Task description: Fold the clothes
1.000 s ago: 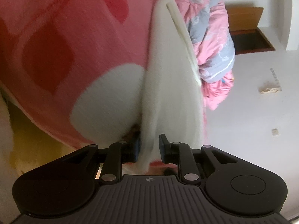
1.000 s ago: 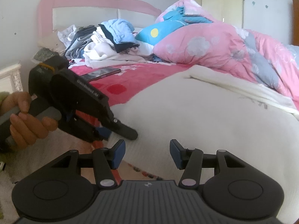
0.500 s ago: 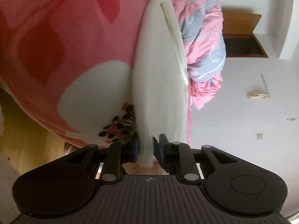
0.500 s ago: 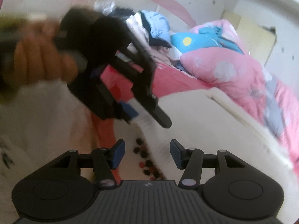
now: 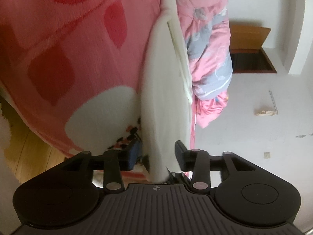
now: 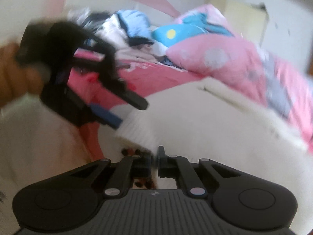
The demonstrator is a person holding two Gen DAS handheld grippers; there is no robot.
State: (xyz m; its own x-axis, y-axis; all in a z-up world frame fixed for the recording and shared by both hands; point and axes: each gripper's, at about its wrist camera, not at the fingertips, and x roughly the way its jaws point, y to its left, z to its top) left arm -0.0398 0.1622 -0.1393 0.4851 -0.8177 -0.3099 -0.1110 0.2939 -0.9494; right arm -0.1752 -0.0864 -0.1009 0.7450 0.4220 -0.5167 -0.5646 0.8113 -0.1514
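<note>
White garment (image 5: 166, 105) mid-fold, lifted off the bed (image 5: 68, 49). Left gripper (image 5: 156, 152) fingers parted around its edge; right gripper (image 6: 155, 162) pinching cloth at 6 o'clock. Flattening left.

You see soft, even daylight in both views. The right wrist view is strongly motion-blurred, the left only slightly, and both bend at the fisheye edges.

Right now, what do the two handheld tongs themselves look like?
Both tongs, left and right, are matte black plastic: a ribbed central deck bearing a small crosshair mark, round discs either side, and linkage arms with silver pivot pins. Blue pads line the fingertips. No cables or sleeves show.
</note>
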